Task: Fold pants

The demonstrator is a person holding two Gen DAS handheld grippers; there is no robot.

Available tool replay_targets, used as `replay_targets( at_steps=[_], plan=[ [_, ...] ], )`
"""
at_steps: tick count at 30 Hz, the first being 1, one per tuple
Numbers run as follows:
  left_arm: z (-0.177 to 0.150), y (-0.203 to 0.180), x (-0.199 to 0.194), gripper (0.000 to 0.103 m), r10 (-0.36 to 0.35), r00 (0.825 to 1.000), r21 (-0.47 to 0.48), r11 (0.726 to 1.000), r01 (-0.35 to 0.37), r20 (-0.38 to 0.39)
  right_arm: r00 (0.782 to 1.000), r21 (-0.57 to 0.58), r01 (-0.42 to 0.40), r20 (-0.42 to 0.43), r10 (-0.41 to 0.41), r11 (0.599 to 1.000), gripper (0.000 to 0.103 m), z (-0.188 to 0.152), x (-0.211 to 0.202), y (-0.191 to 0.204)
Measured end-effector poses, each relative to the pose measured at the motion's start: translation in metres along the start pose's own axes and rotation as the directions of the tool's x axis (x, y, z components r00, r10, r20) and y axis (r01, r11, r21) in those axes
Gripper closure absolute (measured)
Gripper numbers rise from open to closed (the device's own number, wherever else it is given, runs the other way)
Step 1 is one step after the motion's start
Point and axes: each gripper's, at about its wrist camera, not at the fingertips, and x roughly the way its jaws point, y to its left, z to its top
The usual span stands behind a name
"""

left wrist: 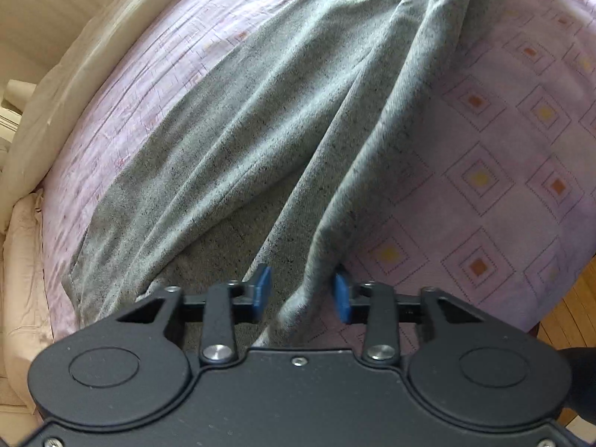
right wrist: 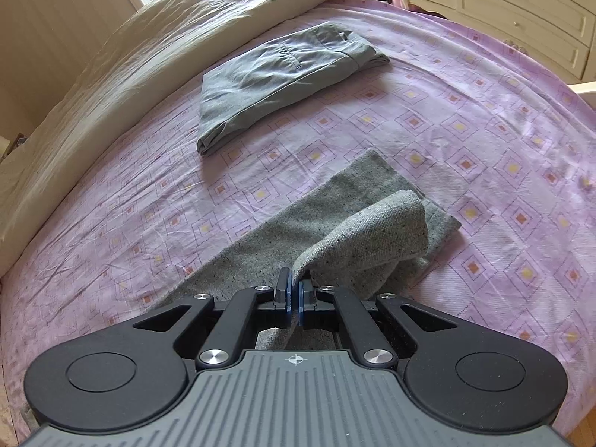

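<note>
Left tool (left wrist: pixel 302 292), seen from its own camera: blue pads (left wrist: pixel 263 286) parted, a raised fold of the grey speckled pants (left wrist: pixel 238 141) running up between them, no clear press of either pad on the cloth. Pants spread ahead of and to the left of this tool, in long creased ridges reaching away toward the far side of the bed. Pink sheet with a diamond pattern (left wrist: pixel 503 171) to the right of the tool and beyond it. Cream duvet (left wrist: pixel 52 111) bunched far off to the left. Strip of wooden floor (left wrist: pixel 573 298) low on the right, past the bed's edge.

Right tool (right wrist: pixel 294 298), seen from its own camera: pads brought together, clamped on an edge of the same grey pants (right wrist: pixel 357 234). From that pinch, cloth lifted and curled over in a loose roll just ahead and to the right, with a flat leg end lying farther ahead on the sheet (right wrist: pixel 130 223). Well ahead of this tool and apart from the held garment, a folded pair of grey-green trousers (right wrist: pixel 275 78), pocket side up. Cream duvet (right wrist: pixel 123 85) along the left. White chest of drawers (right wrist: pixel 521 11) far ahead on the right.
</note>
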Motion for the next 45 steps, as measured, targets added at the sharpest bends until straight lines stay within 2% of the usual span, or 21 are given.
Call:
replay_targets(
  at_steps=[1,2,7,11,16,20,24,28,31,34,41,45],
  plan=[
    [-0.002,0.003,-0.001,0.078,-0.011,1.000,-0.003,1.000,0.011,0.009,1.000,0.002,-0.001,0.001,0.001,1.000,0.100,-0.001,-0.002,-0.002],
    [-0.004,0.006,-0.003,0.096,-0.025,1.000,-0.004,1.000,0.025,0.018,1.000,0.003,-0.001,0.002,0.001,1.000,0.100,-0.002,-0.003,-0.004],
    [-0.003,0.041,-0.033,0.097,-0.036,0.994,-0.041,0.998,0.041,0.100,1.000,0.014,-0.003,0.012,0.002,1.000,0.100,-0.005,-0.017,-0.012],
    [-0.001,0.075,-0.072,0.097,-0.046,0.986,-0.063,0.996,0.056,0.158,0.999,0.020,-0.021,0.044,0.020,1.000,0.100,-0.013,-0.048,-0.023],
    [0.002,0.091,-0.113,0.097,-0.083,0.977,0.030,0.996,0.079,0.194,0.999,0.075,0.014,0.029,-0.016,0.997,0.100,-0.036,-0.091,-0.043],
    [0.016,0.109,-0.118,0.096,-0.128,0.974,0.079,0.990,0.115,0.186,0.998,0.153,0.064,-0.010,-0.064,0.986,0.100,-0.048,-0.109,-0.053],
    [0.054,0.139,-0.082,0.096,-0.193,0.970,0.041,0.981,0.189,0.145,0.999,0.179,0.051,-0.004,-0.052,0.983,0.100,-0.030,-0.093,-0.041],
    [0.098,0.172,-0.006,0.095,-0.271,0.960,-0.033,0.961,0.274,0.071,0.996,0.168,0.084,-0.013,-0.083,0.982,0.100,-0.004,-0.037,-0.017],
    [0.124,0.187,0.049,0.095,-0.298,0.955,-0.069,0.952,0.298,0.012,0.993,0.193,0.113,-0.041,-0.107,0.975,0.100,0.010,0.009,-0.004],
    [0.139,0.191,0.089,0.095,-0.319,0.946,-0.081,0.946,0.315,-0.055,0.986,0.144,0.160,-0.064,-0.152,0.977,0.100,0.017,0.042,0.013],
    [0.150,0.192,0.126,0.094,-0.343,0.933,-0.069,0.939,0.337,-0.107,0.969,0.063,0.232,-0.105,-0.224,0.971,0.099,0.028,0.079,0.033],
    [0.154,0.190,0.134,0.094,-0.342,0.933,-0.079,0.939,0.335,-0.114,0.967,0.026,0.225,-0.126,-0.220,0.974,0.098,0.036,0.097,0.037]
  ],
)
